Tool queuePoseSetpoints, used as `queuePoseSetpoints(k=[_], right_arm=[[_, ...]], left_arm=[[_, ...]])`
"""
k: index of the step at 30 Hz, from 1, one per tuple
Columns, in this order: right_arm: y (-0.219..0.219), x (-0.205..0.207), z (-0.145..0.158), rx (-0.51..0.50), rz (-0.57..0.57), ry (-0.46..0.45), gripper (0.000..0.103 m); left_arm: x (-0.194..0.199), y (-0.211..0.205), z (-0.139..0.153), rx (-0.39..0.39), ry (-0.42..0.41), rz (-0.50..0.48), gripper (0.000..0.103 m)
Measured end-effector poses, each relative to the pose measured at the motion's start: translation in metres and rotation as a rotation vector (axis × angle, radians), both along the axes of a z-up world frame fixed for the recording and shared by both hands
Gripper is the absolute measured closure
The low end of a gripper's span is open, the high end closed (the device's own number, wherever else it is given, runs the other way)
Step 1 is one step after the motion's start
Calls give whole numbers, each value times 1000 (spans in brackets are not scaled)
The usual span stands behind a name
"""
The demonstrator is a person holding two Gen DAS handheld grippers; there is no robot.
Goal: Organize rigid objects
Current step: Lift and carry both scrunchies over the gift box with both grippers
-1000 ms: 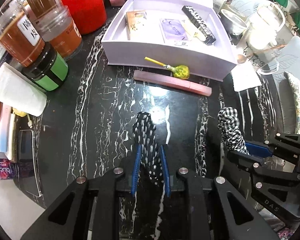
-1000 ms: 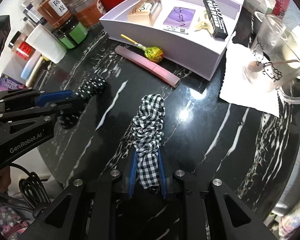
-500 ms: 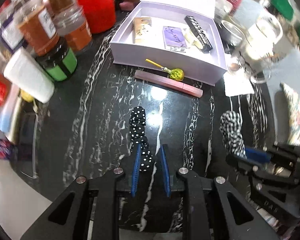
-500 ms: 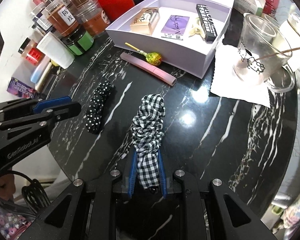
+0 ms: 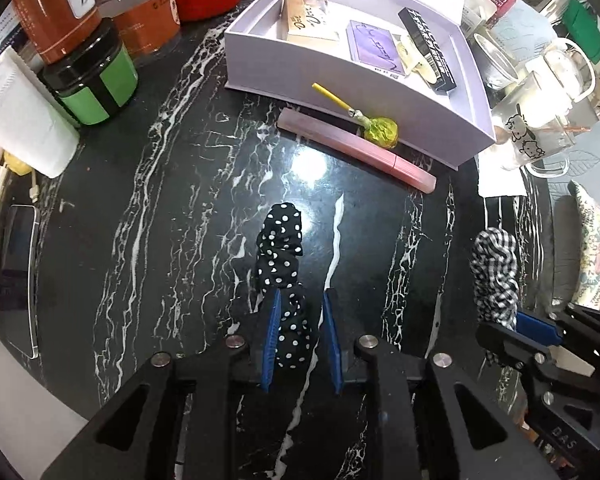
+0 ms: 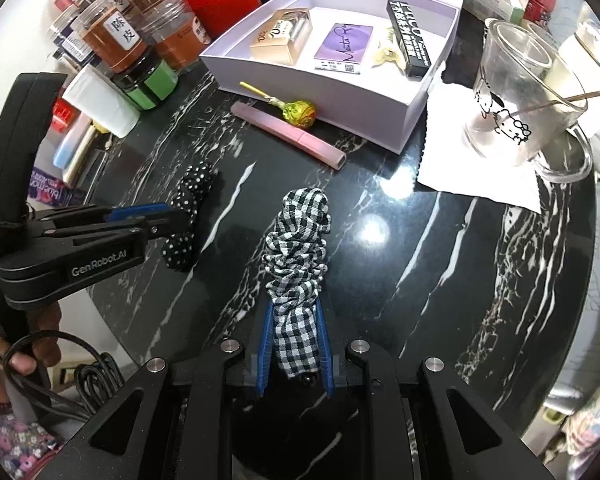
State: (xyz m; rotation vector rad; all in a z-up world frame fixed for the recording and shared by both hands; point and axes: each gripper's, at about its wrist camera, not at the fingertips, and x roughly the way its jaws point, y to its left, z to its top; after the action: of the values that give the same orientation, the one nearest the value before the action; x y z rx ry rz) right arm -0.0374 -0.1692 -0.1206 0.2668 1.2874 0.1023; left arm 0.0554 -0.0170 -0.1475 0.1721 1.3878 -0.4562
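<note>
**Two scrunchies on the marble, one let go and one gripped**

On the black white-veined marble counter [image 5: 148, 248], in the left wrist view, the black white-dotted fabric scrunchie [image 5: 281, 256] lies stretched out, its near end between the blue pads of the left gripper [image 5: 300, 334]. The jaws have just been opening: the left pad lies against the cloth, while a gap shows between the cloth and the right pad. Beyond it lie a long pink bar-shaped case [image 5: 354, 148] and a yellow foil-wrapped lollipop [image 5: 381, 132], just in front of the open lilac cardboard box [image 5: 340, 76]. At the right edge the right gripper [image 5: 534, 330] shows from the side.

In the right wrist view, the right gripper [image 6: 292, 344] has its jaws narrow, pressed on the near end of the black-and-white checked fabric scrunchie [image 6: 298, 248], which extends away over the counter [image 6: 440, 260]. To the left, the left gripper [image 6: 168, 218] sits over the dotted scrunchie [image 6: 188, 208]. A hand [image 6: 28, 344] shows at the lower left.
</note>
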Motion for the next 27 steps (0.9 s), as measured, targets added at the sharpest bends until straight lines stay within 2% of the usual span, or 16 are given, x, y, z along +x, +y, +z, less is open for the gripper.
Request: queuePoseSetpoints(k=[1,3,4,8,11,14,16,17,19,20,21,22,24,26,27], right_arm=[[0,1,-1,2,-2,3,83],[-1,4,-1,5,-5,6,83],[-2,6,-2,5,-6,7,83],[-2,11,-3,11,-10,9,83],[-1,16,-4,14,-13,11,83],[0,19,-7,5,-11,17,83],[2,21,-7,-7,-7,22,83],[2,21,-7,-9,-6,23,83],[3,22,-7,-14,-6,26,83],[3,23,-8,-16,-6,28,83],[4,24,-8,-17,-7,30,83],[4,25,-9,-18,-8,33,83],[4,26,-10,-20,-9,37,83],[4,28,-10,-22,-7,38,83],[4,29,-10,-22,-8,39,83]], left_arm=[[0,0,0,2,-2,-4,62],[0,2,2,6,-13,-7,5],[1,4,3,-1,-19,-4,0],[8,8,1,16,-15,7,0],[15,9,-13,22,28,13,0],[18,5,-27,85,59,10,0],[18,3,-28,128,32,4,1],[18,2,-27,139,18,-2,3],[19,-3,-29,153,15,-19,15],[20,-4,-31,158,23,-23,33],[21,-4,-33,176,22,-22,43],[21,-6,-30,174,-3,-29,51],[21,-8,-28,165,-7,-54,72],[21,-14,-27,163,-6,-73,81],[22,-22,-27,161,-4,-78,83]])
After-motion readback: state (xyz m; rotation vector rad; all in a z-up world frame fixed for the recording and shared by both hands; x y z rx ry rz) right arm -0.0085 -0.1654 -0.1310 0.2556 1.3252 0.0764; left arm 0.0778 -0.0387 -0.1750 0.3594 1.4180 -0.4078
